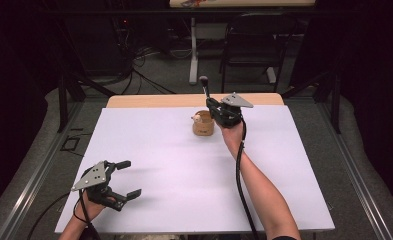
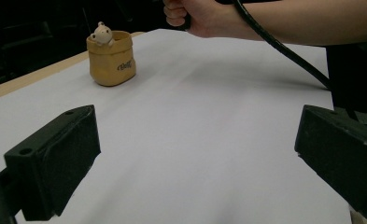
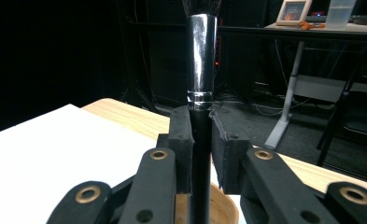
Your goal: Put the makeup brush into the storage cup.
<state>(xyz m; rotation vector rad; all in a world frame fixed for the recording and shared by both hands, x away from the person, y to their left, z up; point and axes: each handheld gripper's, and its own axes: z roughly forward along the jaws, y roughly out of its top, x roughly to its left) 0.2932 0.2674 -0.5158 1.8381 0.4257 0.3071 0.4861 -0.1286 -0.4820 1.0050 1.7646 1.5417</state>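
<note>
White sheeting is covering most of the surface (image 1: 184, 165), with a strip of bare wood showing along the far edge. A small tan pot (image 1: 203, 123) shaped like a sack is standing upright near the far edge, about midway along it, and a little pale figure (image 2: 102, 33) is peeking over its rim. In the left gripper view the pot is sitting on the white covering just inside the wooden strip, with dark lettering on its side.

The right tool (image 1: 215, 108) is being held above the pot's right side, close to the far edge, by the person's right hand (image 1: 232, 131), whose forearm is reaching across the surface from the near edge. Its jaws are clamping together on the black handle of a makeup brush (image 3: 202, 88). The brush is pointing upward, with a shiny metal ferrule above the jaws and dark bristles at the top; in the right gripper view the pot's rim is lying directly beneath the jaws. A black cable (image 1: 241, 175) is trailing from this tool along the forearm.

The left tool (image 1: 125, 178) is being held by the left hand (image 1: 91, 206) near the near-left corner of the surface, well apart from the pot. Its jaws are standing wide apart, holding nothing, and pointing toward the right side.
</note>
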